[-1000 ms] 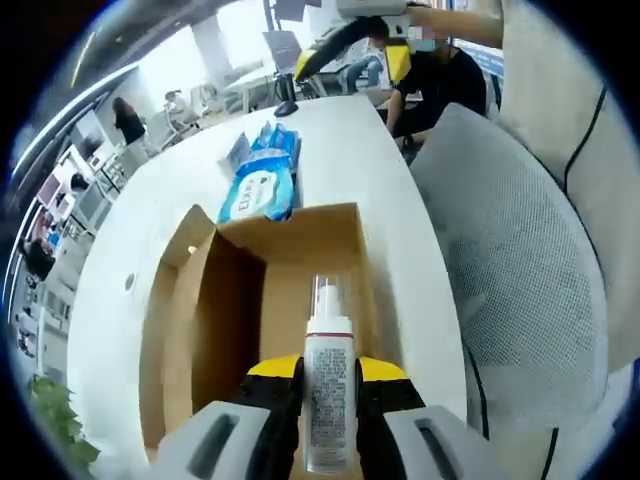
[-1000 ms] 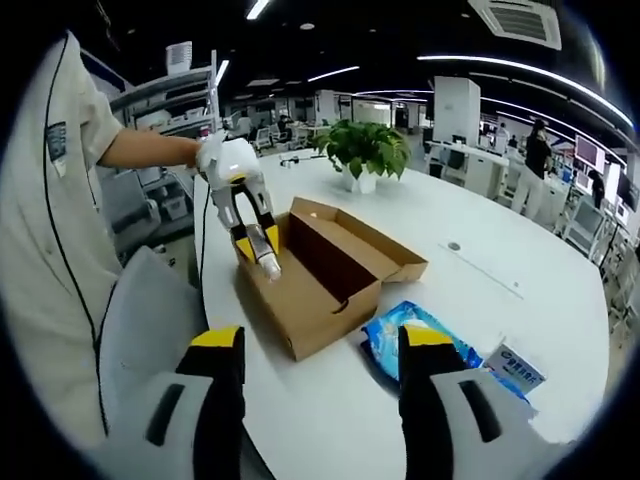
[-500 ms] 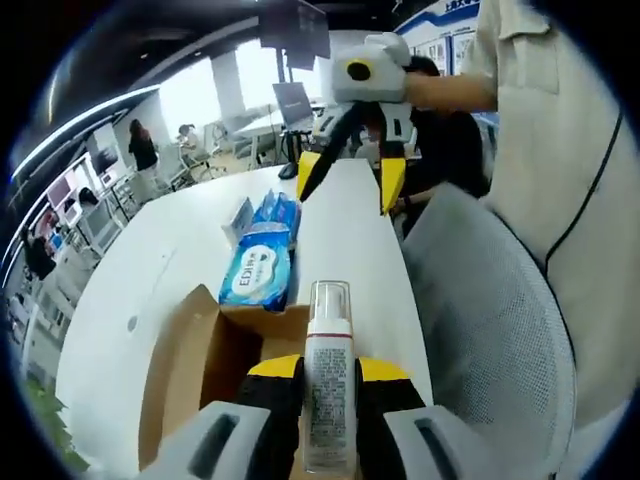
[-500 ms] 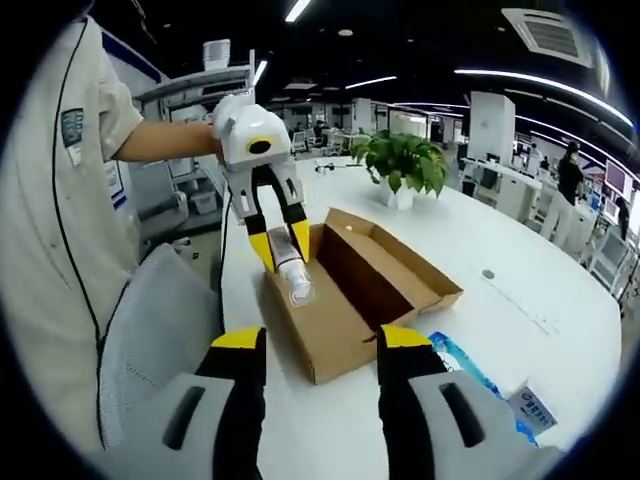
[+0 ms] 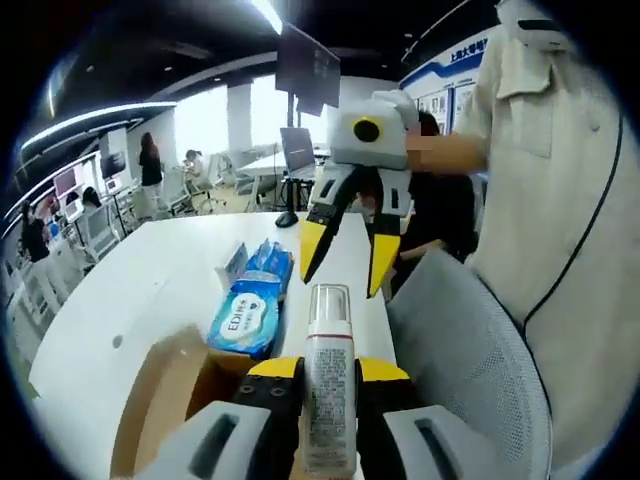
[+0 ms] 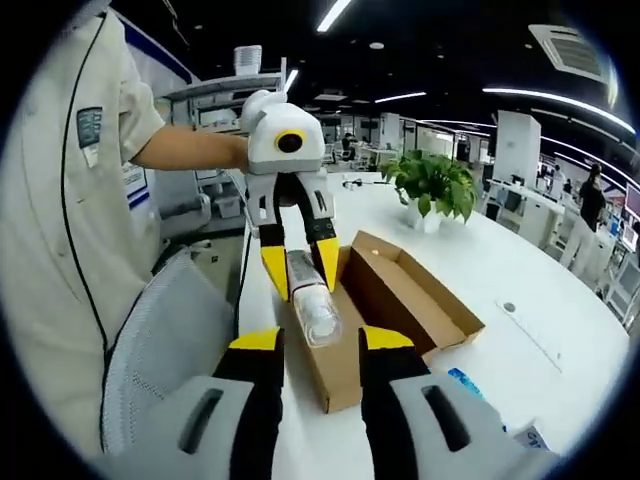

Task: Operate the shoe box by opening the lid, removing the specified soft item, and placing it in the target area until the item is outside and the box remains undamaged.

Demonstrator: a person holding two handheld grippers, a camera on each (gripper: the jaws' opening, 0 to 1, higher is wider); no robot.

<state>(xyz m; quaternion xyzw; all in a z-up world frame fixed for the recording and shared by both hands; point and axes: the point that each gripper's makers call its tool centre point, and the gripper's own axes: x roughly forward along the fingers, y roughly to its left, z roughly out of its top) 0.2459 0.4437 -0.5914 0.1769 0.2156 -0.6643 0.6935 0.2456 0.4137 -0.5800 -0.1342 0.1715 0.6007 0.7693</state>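
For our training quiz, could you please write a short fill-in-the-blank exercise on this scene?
1. The left tongs are shut on a pump ____.
2. The cardboard shoe box on the white table lies ____.
3. The blue wipes pack lies ____ the box.
4. The right tongs are ____.

Missing words: bottle; open; outside; open

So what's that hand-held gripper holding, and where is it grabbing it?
The left hand-held gripper holds a pump bottle by its body. The right hand-held gripper holds nothing.

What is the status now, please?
Left hand-held gripper shut on spray bottle, above open shoe box. Right hand-held gripper open, empty. Wipes pack on table, nothing blocking.
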